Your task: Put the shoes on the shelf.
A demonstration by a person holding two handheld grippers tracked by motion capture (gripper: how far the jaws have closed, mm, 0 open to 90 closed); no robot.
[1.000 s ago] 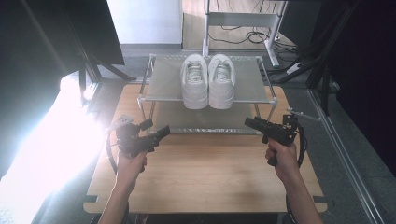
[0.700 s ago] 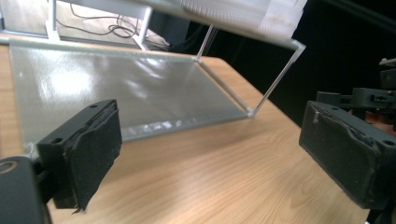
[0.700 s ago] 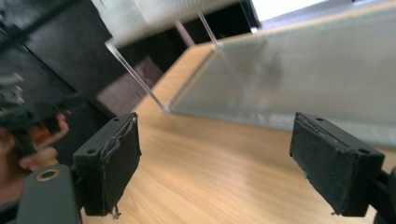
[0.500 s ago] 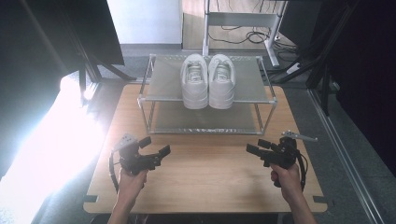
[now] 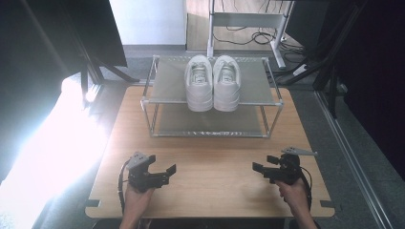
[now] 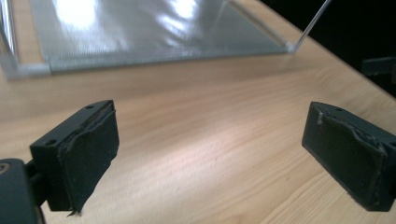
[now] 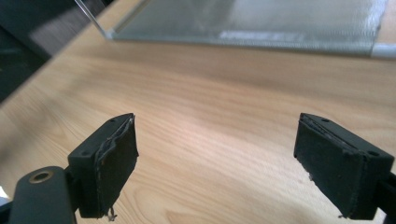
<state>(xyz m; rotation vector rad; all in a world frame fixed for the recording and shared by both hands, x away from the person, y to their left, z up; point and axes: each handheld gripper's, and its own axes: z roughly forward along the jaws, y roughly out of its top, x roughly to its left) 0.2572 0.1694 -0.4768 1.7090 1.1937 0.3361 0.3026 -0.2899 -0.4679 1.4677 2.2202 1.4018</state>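
Hovering low over table (image 5: 215, 157): both claws agape.

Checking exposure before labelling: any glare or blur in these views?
High view: floor left of the table blown out white. Left tongs view: glare on the rack's lower shelf, pads soft. Right tongs view: shelf blurred, pads sharper.

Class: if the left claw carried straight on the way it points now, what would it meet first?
Probably the wooden table, since the left claw tilts down over it; held level, it might reach the rack's lower shelf instead.
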